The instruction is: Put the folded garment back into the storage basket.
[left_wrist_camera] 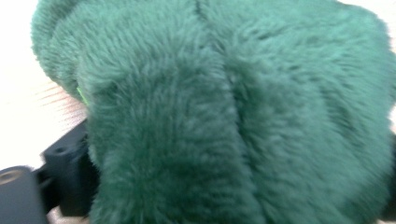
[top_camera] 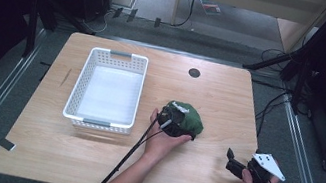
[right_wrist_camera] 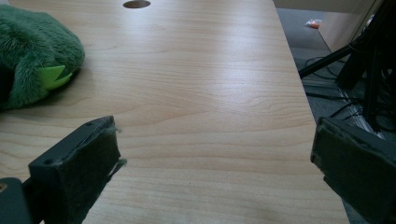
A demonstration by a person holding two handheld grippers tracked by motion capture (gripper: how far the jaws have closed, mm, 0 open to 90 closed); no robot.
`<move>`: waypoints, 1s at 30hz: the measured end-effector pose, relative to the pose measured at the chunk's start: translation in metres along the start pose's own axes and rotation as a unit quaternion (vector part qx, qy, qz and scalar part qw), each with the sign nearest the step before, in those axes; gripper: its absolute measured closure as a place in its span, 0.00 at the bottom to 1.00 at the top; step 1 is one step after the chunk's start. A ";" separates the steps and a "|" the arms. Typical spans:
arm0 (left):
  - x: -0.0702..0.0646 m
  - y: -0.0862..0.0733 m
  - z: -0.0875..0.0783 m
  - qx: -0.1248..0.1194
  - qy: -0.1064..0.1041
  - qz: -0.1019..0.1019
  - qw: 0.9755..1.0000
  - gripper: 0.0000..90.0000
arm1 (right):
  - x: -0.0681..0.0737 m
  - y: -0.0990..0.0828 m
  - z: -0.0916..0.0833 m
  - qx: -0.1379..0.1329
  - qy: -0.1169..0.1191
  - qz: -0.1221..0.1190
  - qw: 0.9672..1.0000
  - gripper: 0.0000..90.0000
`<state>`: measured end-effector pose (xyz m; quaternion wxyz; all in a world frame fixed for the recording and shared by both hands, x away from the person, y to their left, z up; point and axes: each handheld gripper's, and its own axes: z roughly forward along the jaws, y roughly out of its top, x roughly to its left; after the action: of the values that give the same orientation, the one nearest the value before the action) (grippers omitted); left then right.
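A green plush toy (top_camera: 190,119) lies on the wooden table (top_camera: 196,178), right of the middle. My left gripper (top_camera: 172,120) is pushed against its near-left side, with a hand behind it. In the left gripper view the toy's fur (left_wrist_camera: 233,102) bulges between the jaws, which stand wide apart; the left fingertip (left_wrist_camera: 65,172) shows beside the fur. My right gripper (top_camera: 233,164) rests open near the front right, pointing left, apart from the toy. Bare table lies between its pads (right_wrist_camera: 79,163), and the toy (right_wrist_camera: 32,56) with a light green spike lies farther off.
A white plastic basket (top_camera: 80,82) with a bare bottom stands left of the toy. A round cable hole (top_camera: 194,72) sits near the table's far edge. Dark stands and cables (top_camera: 301,70) crowd the floor past the right edge.
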<state>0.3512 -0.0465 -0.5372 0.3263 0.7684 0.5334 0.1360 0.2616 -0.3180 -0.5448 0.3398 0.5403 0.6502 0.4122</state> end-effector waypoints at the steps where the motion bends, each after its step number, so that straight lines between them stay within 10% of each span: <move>1: 0.000 0.000 -0.001 -0.003 -0.001 0.001 1.000 0.13 | 0.000 0.000 0.000 0.000 0.000 0.000 1.000 0.02; 9: 0.002 0.002 -0.013 -0.028 -0.002 0.004 1.000 0.28 | 0.000 0.000 0.000 0.000 0.000 0.000 1.000 0.02; 30: 0.014 0.024 -0.082 -0.109 -0.030 -0.005 0.994 0.29 | 0.000 0.000 0.000 0.000 0.000 0.000 1.000 0.02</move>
<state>0.3282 -0.0091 -0.4622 0.4243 0.7294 0.5093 0.1689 0.2619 -0.3177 -0.5448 0.3399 0.5404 0.6499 0.4124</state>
